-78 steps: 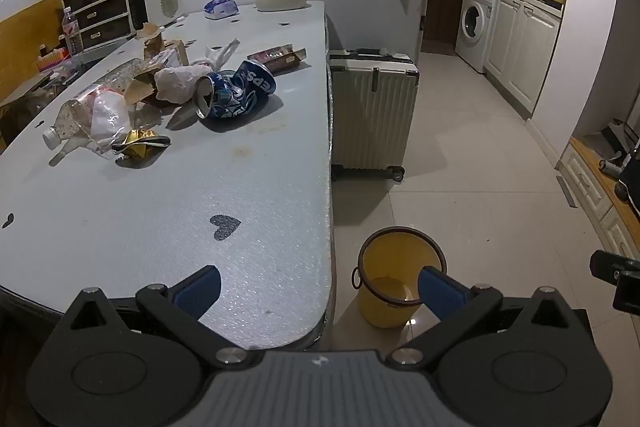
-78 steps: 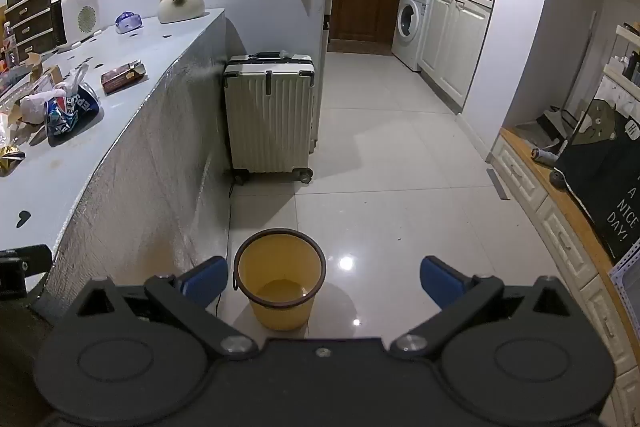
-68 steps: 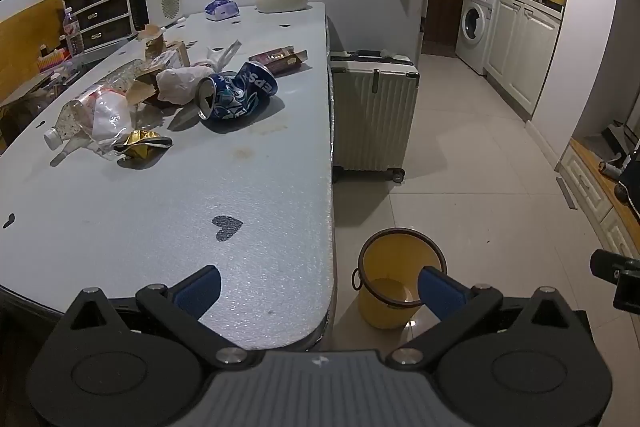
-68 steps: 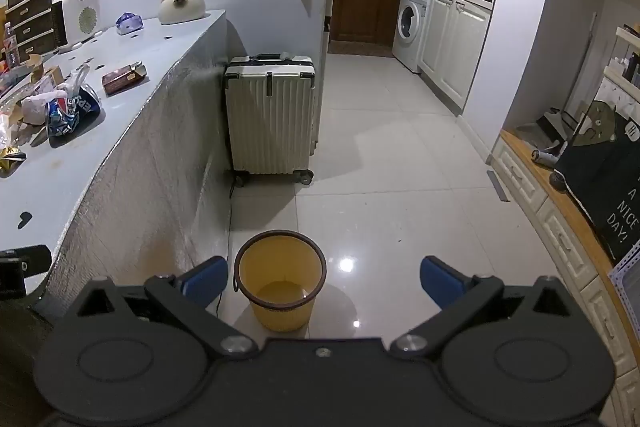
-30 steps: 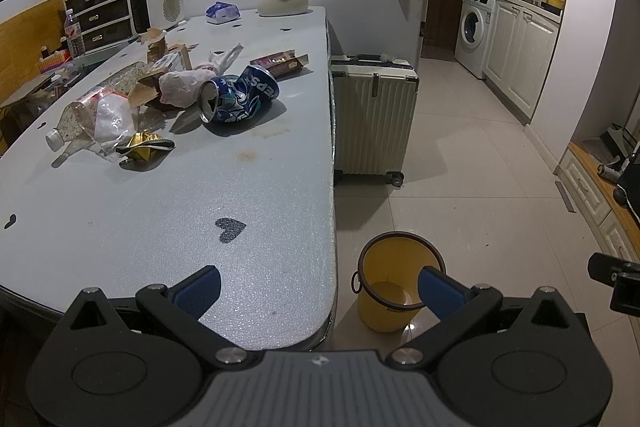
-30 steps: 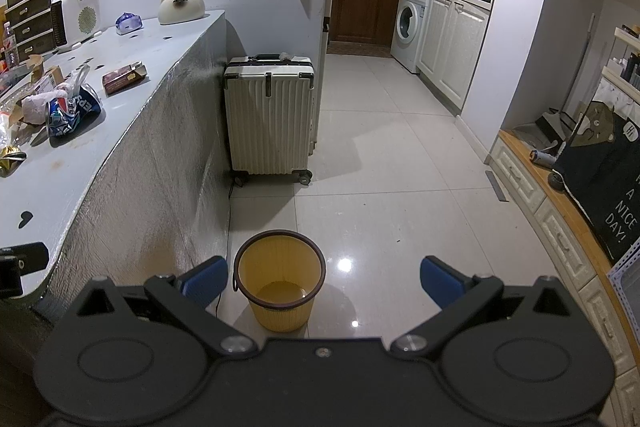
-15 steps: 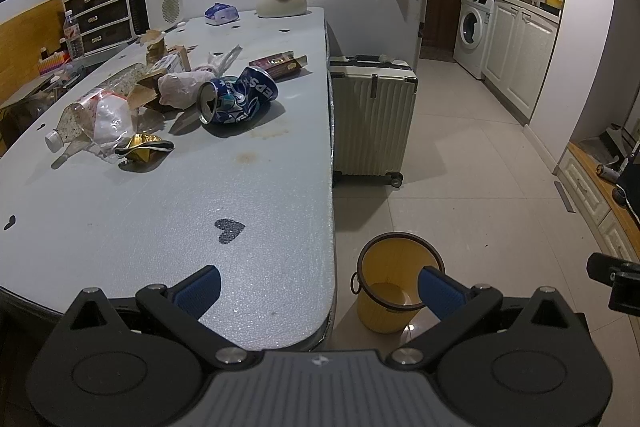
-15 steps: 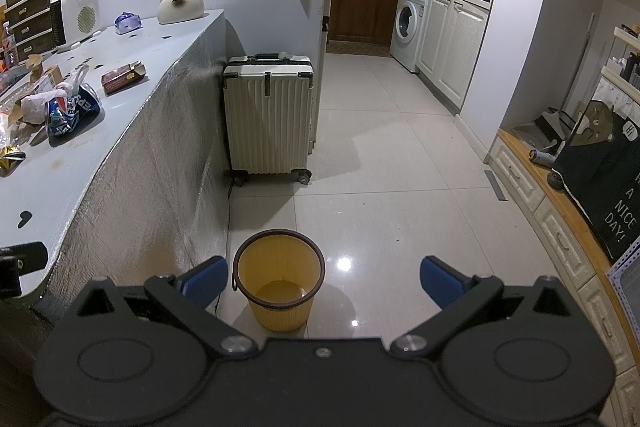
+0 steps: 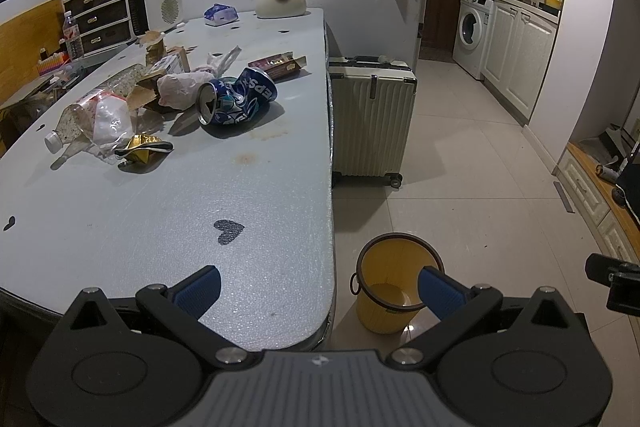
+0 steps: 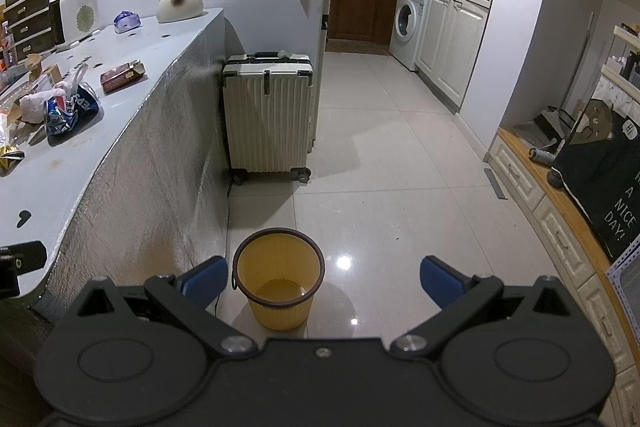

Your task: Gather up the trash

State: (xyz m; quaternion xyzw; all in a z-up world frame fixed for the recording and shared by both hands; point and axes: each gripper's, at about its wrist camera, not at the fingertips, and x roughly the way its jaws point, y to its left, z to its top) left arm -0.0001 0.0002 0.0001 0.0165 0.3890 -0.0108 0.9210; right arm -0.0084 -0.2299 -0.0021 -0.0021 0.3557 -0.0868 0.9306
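A crushed blue can (image 9: 236, 101) lies on the grey table (image 9: 168, 211) among trash: a clear plastic bottle (image 9: 86, 121), a gold wrapper (image 9: 142, 151), a crumpled white bag (image 9: 182, 87) and a brown box (image 9: 278, 64). A yellow bin (image 9: 394, 285) stands on the floor by the table's near corner; it also shows in the right wrist view (image 10: 279, 283). My left gripper (image 9: 318, 287) is open and empty over the table's near edge. My right gripper (image 10: 322, 279) is open and empty above the floor, with the bin just ahead.
A cream suitcase (image 10: 268, 115) stands against the table's side. A white heater (image 9: 154, 3), a cat-shaped ornament (image 9: 280, 1) and a tissue pack (image 9: 220, 14) sit at the table's far end. Cabinets and a washing machine (image 10: 408, 25) line the right wall.
Both views have shifted only slightly; the grippers stay open and the trash has not moved.
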